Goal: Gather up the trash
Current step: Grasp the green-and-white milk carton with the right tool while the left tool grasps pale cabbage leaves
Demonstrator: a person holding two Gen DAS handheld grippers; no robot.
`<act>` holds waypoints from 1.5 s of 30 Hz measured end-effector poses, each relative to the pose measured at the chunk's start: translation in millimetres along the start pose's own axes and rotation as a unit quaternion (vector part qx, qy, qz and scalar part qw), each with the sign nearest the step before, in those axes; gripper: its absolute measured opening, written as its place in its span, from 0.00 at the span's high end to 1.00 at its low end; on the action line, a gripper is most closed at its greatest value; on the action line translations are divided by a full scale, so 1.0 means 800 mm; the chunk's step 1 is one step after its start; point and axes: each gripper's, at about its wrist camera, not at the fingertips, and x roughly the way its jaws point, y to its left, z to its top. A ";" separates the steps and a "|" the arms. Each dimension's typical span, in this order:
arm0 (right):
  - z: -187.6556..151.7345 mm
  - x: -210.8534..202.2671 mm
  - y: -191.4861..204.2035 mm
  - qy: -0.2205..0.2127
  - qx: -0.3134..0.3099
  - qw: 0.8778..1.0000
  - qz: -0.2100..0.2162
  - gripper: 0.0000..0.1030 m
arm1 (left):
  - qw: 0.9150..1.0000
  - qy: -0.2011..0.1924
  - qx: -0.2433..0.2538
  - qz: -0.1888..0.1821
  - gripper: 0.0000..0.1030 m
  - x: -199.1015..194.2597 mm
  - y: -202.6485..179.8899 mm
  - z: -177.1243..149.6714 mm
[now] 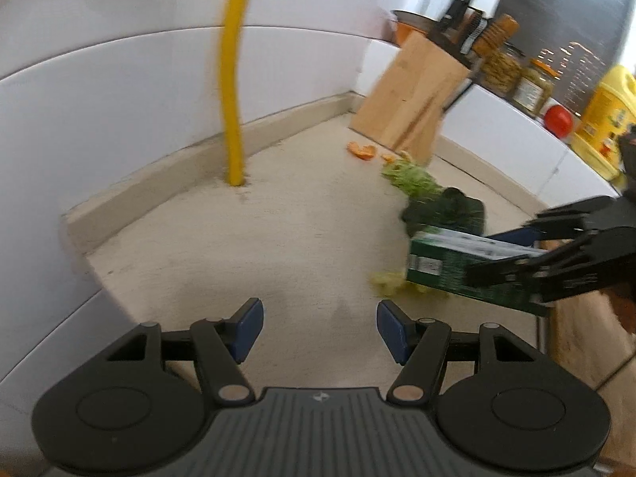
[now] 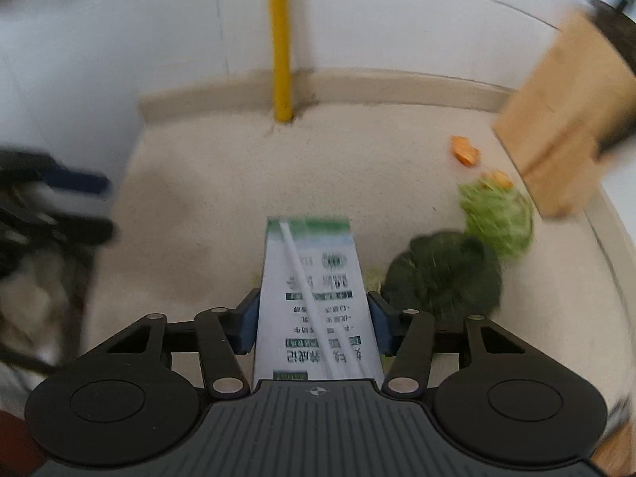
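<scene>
Green carton [image 2: 314, 298] clamped in right fingers [image 2: 375, 324]; left fingers [image 1: 250, 328] apart, counter [image 1: 238, 246] bare beneath.

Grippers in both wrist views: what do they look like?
Both match: the left gripper and right gripper have black linkage arms with silver pivot pins, blue pads on the jaws, two round black discs, and a ribbed grey body bearing a small crosshair mark.
</scene>
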 end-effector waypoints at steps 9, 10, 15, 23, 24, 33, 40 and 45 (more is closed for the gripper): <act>-0.092 -0.058 -0.003 -0.013 0.095 0.995 -0.033 0.41 | 0.992 0.025 0.101 -0.067 0.45 0.040 -0.062 0.018; -0.101 -0.057 -0.002 -0.008 0.102 0.994 -0.033 0.41 | 0.990 0.029 0.121 -0.073 0.44 0.049 -0.071 0.022; -0.119 -0.059 -0.003 -0.020 0.120 0.992 -0.033 0.21 | 0.975 0.046 0.194 -0.097 0.42 0.093 -0.105 0.041; -0.121 -0.040 -0.012 -0.025 0.124 0.992 -0.028 0.17 | 0.971 0.072 0.206 -0.094 0.36 0.160 -0.128 0.060; -0.120 -0.036 -0.014 -0.025 0.124 0.992 -0.028 0.19 | 0.971 0.078 0.205 -0.091 0.37 0.167 -0.129 0.059; -0.118 -0.032 -0.023 -0.011 0.157 0.987 0.000 0.41 | 0.969 0.115 0.197 -0.095 0.90 0.142 -0.119 0.049; -0.131 -0.048 -0.002 -0.019 0.181 0.983 0.022 0.41 | 0.969 0.108 0.206 -0.087 0.89 0.073 -0.076 0.022; -0.131 -0.043 0.007 -0.017 0.172 0.985 0.021 0.39 | 0.970 0.103 0.211 -0.068 0.65 0.068 -0.070 0.014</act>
